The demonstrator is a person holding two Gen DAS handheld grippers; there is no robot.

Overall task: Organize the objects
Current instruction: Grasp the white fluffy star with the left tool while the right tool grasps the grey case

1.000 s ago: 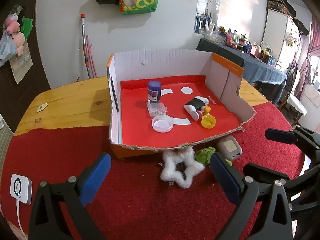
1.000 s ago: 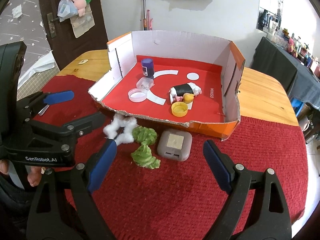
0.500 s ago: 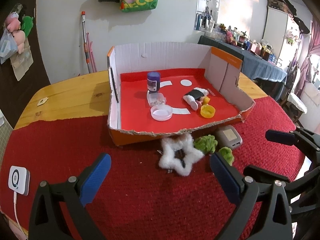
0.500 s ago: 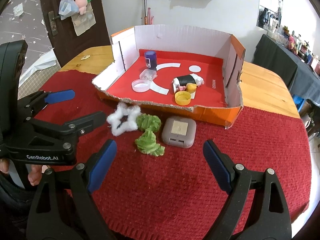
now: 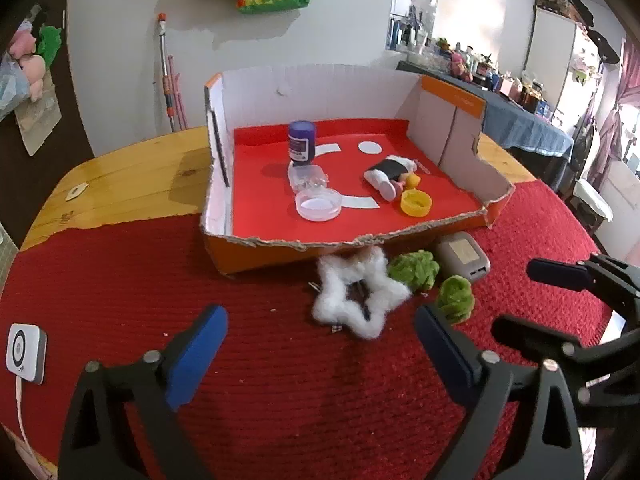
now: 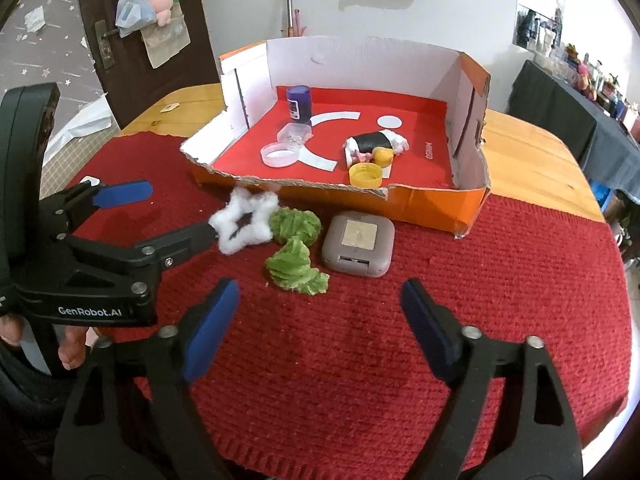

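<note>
Nearest, both grippers hover empty over the red mat, jaws apart and closing on nothing. The right gripper [image 6: 316, 316] faces the green ruffled piece [image 6: 296, 266], just ahead and slightly left; the left gripper [image 5: 320, 344] faces the white fluffy star [image 5: 356, 296] straight ahead. All loose pieces, the grey case [image 6: 358, 242] included, lie just before the cardboard box [image 6: 440, 204]; by my judgement each hand takes its nearer piece.

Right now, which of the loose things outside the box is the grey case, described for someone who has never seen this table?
Find the open orange cardboard box on the red woven cloth. Just in front of its torn front wall lie four loose things. The grey rounded-square plastic case is the rightmost: hard and smooth, unlike the fluffy white star and two green tufts.
</note>
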